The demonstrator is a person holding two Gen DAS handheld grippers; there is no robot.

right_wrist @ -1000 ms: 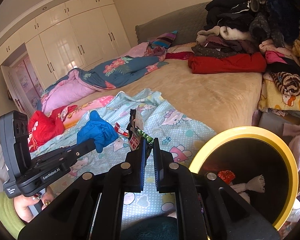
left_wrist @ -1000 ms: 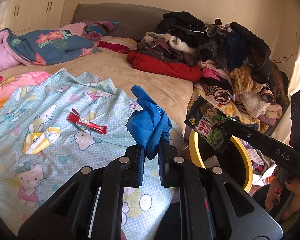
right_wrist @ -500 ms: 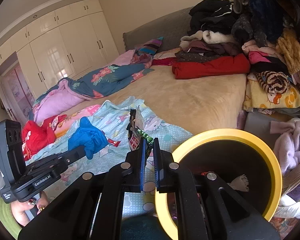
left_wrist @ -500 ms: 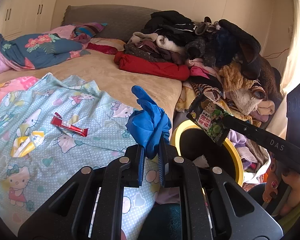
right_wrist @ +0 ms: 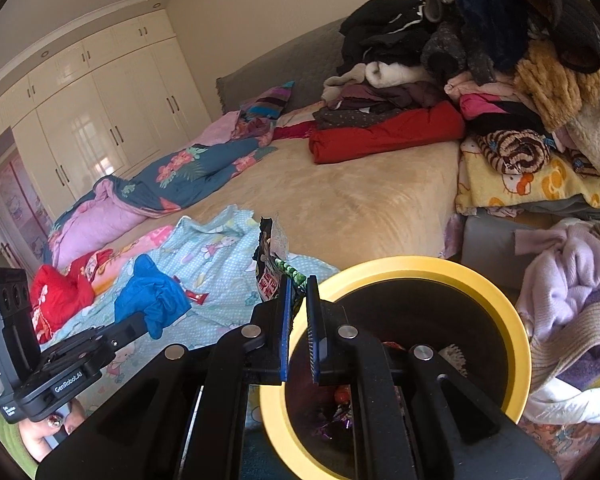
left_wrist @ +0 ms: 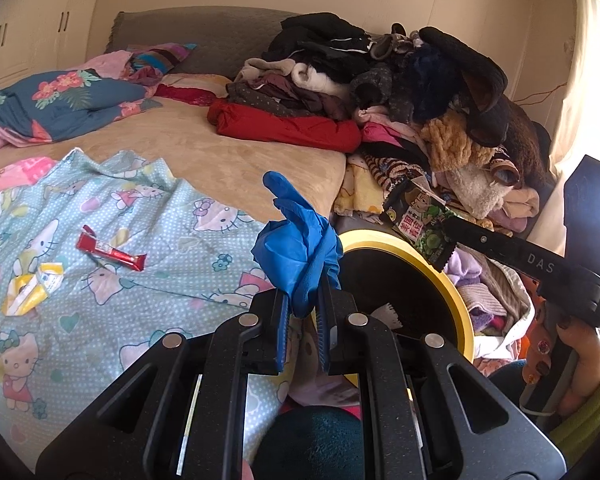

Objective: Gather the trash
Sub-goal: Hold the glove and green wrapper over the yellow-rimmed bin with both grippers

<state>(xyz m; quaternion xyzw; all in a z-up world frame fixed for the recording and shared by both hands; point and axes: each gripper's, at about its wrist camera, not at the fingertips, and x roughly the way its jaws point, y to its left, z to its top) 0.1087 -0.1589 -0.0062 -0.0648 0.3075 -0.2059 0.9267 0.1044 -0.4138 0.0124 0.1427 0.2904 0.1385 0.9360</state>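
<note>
My left gripper is shut on a crumpled blue glove, held at the left rim of a yellow-rimmed black bin. My right gripper is shut on a black and green snack wrapper, just at the left edge of the same bin. In the left wrist view the wrapper hangs over the bin's far rim from the right gripper. A red wrapper and a yellow wrapper lie on the light blue cartoon sheet. Trash lies in the bin's bottom.
A tall heap of clothes covers the bed's right side behind the bin. A folded red garment and a flowered quilt lie on the beige bedspread. White wardrobes stand along the far wall. A person's hands hold both grippers.
Both grippers have moved to the right towards the bin, each keeping its hold. The bin now sits larger and nearer the middle in both views; the wrappers on the sheet have slid left.
</note>
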